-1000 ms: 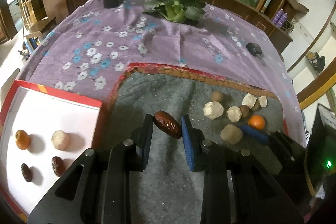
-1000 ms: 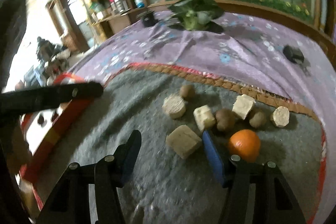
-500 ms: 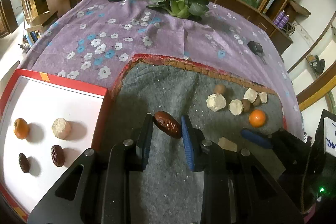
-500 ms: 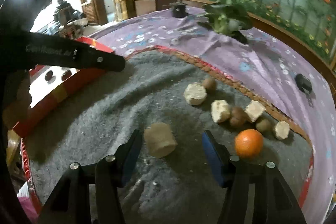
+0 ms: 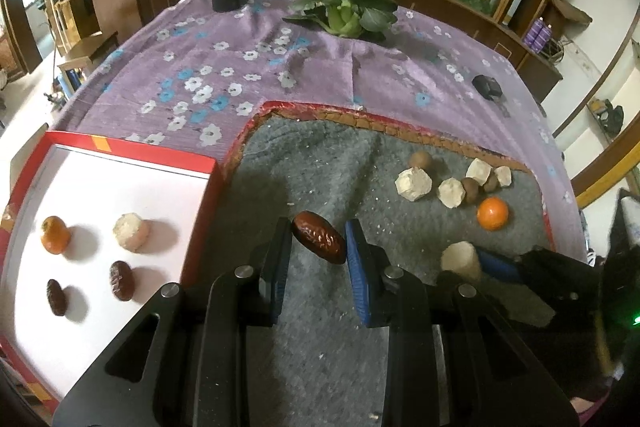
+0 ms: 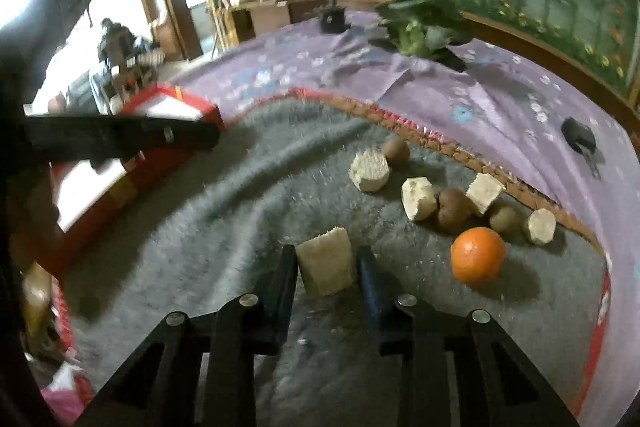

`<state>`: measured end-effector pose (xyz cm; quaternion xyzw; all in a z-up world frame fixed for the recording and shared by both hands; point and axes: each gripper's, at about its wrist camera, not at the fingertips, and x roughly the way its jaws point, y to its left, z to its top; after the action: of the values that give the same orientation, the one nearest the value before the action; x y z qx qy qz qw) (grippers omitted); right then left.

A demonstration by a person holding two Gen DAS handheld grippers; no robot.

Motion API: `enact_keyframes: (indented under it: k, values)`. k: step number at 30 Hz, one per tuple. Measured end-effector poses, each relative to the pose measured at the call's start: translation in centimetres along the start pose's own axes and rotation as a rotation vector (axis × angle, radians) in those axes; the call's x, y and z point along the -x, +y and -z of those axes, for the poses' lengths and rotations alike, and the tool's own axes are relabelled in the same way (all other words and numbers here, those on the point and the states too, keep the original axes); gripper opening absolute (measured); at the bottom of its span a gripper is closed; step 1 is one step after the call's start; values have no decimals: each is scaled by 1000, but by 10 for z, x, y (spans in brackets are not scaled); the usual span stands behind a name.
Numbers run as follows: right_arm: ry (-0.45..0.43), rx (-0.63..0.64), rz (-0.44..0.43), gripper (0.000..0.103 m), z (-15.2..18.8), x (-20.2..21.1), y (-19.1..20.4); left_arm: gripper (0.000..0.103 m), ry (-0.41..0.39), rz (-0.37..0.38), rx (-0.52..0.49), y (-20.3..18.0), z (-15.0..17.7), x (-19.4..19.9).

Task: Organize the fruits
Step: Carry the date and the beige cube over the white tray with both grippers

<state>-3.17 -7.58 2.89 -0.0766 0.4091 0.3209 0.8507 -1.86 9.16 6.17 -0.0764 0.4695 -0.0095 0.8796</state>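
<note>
The left tongs (image 5: 318, 247) are pinching a dark red date (image 5: 319, 237), its long axis lying slantwise across the pads, above the grey mat (image 5: 304, 163). The red-rimmed tray (image 5: 132, 155) is sitting just to the left, already carrying an orange, a pale chunk and two dates, so the left hand is the nearer one. The right tongs (image 6: 326, 267) are closing on a pale cut chunk (image 6: 326, 267), pads touching its sides; the remaining fruit is lying far right
</note>
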Motion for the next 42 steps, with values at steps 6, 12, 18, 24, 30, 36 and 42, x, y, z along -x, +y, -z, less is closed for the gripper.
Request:
enact_keyframes:
  k: [6,12,18,24,30,36,42]
  values:
    - [-68,-47,-24,29,-7,18,18,26,-27,-34,-5,8,11,16]
    - [-86,-63,-63,29,-9,24,43,26,-61,-85,-8,20,24,33]
    - [-90,-35,-69,29,-14,25,67,26,-84,-107,16,37,34,46]
    - [-97,-16,-68,29,-22,26,90,26,-97,-128,51,56,43,55]
    - [-97,26,-80,29,-33,22,116,26,-103,-148,81,76,51,62]
    - [-93,80,-85,29,-44,13,140,26,-102,-170,122,100,59,67]
    - [-83,109,-96,29,-54,0,158,26,-97,-193,156,123,67,70]
